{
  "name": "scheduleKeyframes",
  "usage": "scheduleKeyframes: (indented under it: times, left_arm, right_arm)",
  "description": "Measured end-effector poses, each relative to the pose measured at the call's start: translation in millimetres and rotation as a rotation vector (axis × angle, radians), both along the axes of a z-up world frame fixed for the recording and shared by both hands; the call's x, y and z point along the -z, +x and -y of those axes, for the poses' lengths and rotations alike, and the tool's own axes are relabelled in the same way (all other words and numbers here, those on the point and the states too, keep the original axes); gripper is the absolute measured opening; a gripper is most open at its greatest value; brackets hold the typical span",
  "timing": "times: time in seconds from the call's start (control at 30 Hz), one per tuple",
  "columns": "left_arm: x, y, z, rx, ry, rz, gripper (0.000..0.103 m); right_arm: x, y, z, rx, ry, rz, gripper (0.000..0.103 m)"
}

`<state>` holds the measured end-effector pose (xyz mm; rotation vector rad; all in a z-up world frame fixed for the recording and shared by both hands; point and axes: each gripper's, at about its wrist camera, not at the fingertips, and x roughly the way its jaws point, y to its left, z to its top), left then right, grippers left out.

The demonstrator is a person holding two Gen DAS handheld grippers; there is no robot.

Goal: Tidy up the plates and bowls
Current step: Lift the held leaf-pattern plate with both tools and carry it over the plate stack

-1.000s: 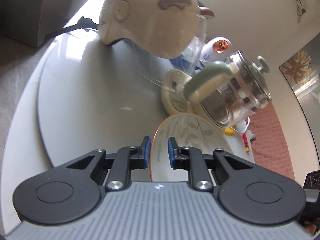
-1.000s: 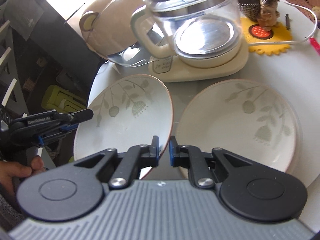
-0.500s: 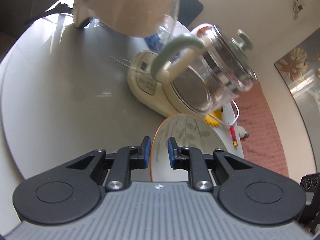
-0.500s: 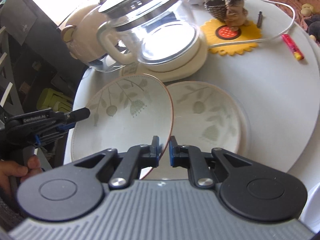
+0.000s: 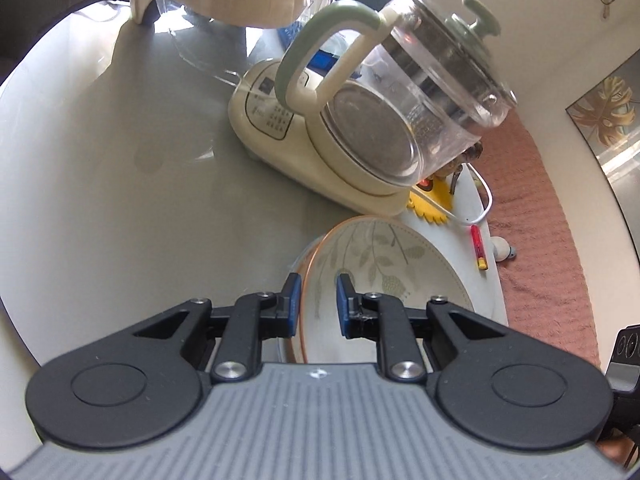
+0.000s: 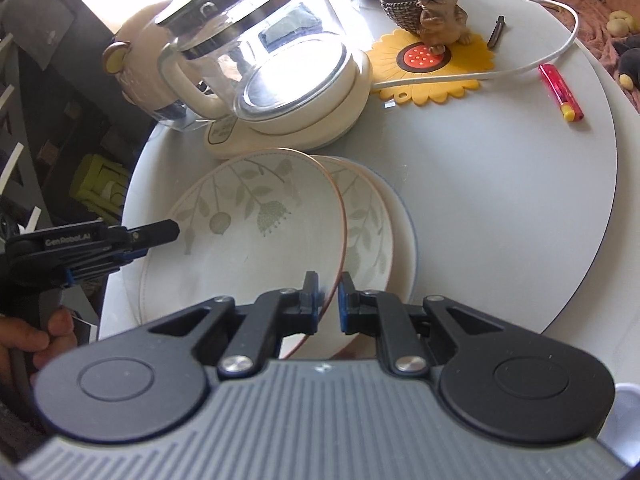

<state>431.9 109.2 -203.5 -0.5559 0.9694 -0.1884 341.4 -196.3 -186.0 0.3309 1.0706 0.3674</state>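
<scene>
A white plate with a leaf pattern and a brown rim is held tilted over a second matching plate that lies on the round table. My right gripper is shut on the held plate's near rim. My left gripper straddles the opposite rim of the same plate, with its blue pads a little apart around the edge. The left gripper also shows in the right wrist view at the plate's left rim. The lower plate is mostly covered.
A glass kettle on a cream base stands just behind the plates. A cream jug is at the back left. A yellow sunflower mat with a dog figurine, a white cable and a red lighter lie at the right.
Both grippers have carried the held plate to the right, from beside the lying plate to over it. The kettle now looks closer in both views.
</scene>
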Motion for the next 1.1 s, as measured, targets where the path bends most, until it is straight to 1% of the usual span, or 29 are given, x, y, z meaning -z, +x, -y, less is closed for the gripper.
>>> scheduleKeyframes:
  times: [0.27, 0.53, 0.8, 1.03, 1.1]
  left_arm:
    - [4.9, 1.8, 16.0, -0.021, 0.011, -0.016, 0.022]
    - [14.3, 5.8, 24.7, -0.038, 0.009, -0.036, 0.022]
    - [17.7, 11.1, 29.6, -0.034, 0.020, -0.051, 0.022]
    - [18.2, 13.1, 30.7, -0.024, 0.069, -0.085, 0.022]
    - [18.2, 13.1, 29.4, -0.022, 0.064, -0.088, 0.022]
  right_arm:
    - [5.3, 9.6, 9.4, -0.027, -0.018, -0.009, 0.013]
    - [9.1, 20.2, 12.9, -0.050, -0.050, 0.011, 0.013]
    - [16.2, 26.7, 16.7, -0.040, -0.042, 0.001, 0.013]
    - [20.8, 27.1, 11.8, -0.043, -0.051, -0.002, 0.013]
    - [20.8, 27.6, 8.8, -0.049, -0.071, 0.012, 0.013]
